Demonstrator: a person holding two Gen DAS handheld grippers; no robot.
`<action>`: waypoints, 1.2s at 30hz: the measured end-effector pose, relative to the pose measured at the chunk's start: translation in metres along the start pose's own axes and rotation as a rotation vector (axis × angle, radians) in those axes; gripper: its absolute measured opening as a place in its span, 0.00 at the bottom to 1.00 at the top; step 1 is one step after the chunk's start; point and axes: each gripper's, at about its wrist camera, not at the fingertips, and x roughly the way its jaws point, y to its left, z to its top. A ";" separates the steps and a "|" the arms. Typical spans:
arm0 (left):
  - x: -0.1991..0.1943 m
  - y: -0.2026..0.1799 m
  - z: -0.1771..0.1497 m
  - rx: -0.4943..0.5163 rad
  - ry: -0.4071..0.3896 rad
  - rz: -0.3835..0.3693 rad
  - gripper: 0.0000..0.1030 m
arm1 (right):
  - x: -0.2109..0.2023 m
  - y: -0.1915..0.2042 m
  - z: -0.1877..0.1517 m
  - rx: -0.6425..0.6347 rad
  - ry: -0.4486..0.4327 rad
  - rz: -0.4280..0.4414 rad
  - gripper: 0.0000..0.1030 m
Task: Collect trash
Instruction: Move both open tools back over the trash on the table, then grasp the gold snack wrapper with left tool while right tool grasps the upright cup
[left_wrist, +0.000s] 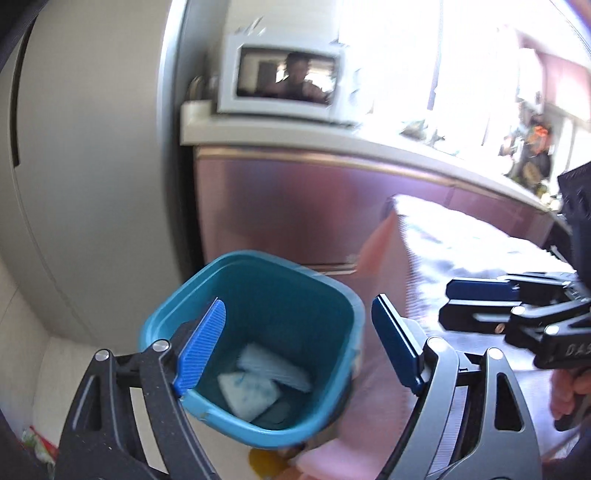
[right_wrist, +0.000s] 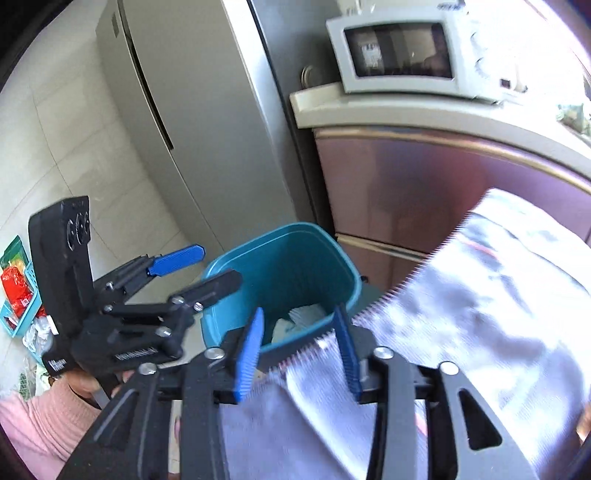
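A teal plastic bin (left_wrist: 258, 295) stands on the floor with white and pale blue crumpled trash (left_wrist: 258, 384) at its bottom. My left gripper (left_wrist: 303, 347) is open and empty, spread just above the bin's mouth. In the right wrist view the bin (right_wrist: 288, 266) sits ahead, trash (right_wrist: 299, 321) inside. A shiny silver foil wrapper with a serrated edge (right_wrist: 461, 314) lies between the pads of my right gripper (right_wrist: 301, 350), which is not closed tight; it hangs at the bin's right rim. The wrapper shows in the left view (left_wrist: 443, 243), and so does the right gripper (left_wrist: 480, 306).
A grey fridge (right_wrist: 192, 122) stands left of a pinkish cabinet (right_wrist: 424, 184) with a white microwave (right_wrist: 399, 48) on its counter. A light blue basket of packets (right_wrist: 18, 291) lies on the tiled floor at left. Something yellow (left_wrist: 266, 463) lies by the bin's base.
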 end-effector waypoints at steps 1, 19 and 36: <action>-0.006 -0.008 0.001 0.009 -0.013 -0.020 0.79 | -0.012 -0.003 -0.005 0.003 -0.019 -0.013 0.39; -0.053 -0.212 -0.028 0.213 0.035 -0.414 0.80 | -0.214 -0.087 -0.115 0.208 -0.271 -0.387 0.42; -0.011 -0.316 -0.033 0.301 0.160 -0.512 0.80 | -0.268 -0.157 -0.146 0.276 -0.336 -0.559 0.43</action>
